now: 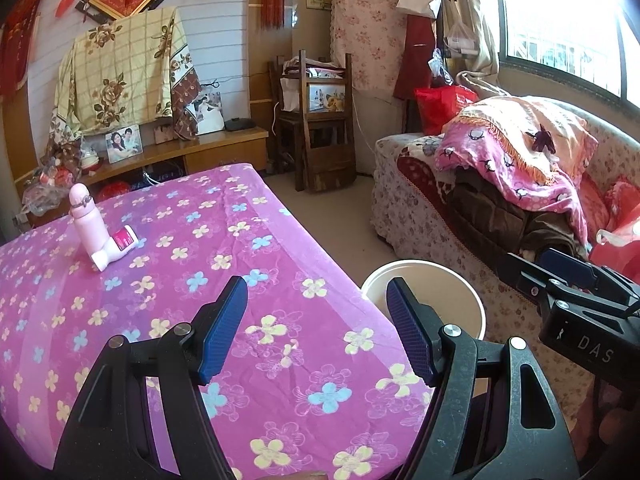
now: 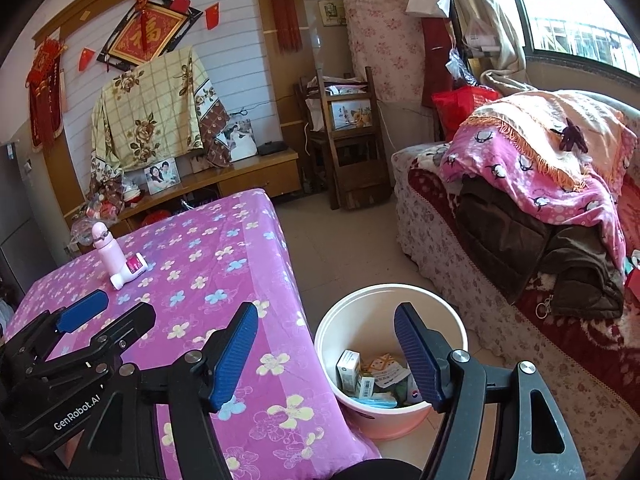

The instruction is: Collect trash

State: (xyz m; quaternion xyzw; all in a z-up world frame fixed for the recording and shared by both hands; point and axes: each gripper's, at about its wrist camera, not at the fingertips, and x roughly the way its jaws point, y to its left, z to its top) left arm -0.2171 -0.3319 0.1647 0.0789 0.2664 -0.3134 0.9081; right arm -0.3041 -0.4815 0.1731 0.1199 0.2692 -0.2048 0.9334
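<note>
trash in the bucket, both grippers empty

pink bottle (image 2: 105, 249) and tube (image 2: 130, 271) sit on the bench (image 2: 224, 264). left gripper (image 1: 316, 330) and right gripper (image 2: 326, 354): fingers apart, holding nothing. trash (image 2: 374, 380) lies in the bucket (image 2: 394, 294) on the floor beside the bench.

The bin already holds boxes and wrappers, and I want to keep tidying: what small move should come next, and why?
Probably send the left gripper toward the far corner of the table. Both it and the right gripper are open and empty, and only a small tube lying beside an upright pink bottle remains there; the bin stands beside the table.
</note>
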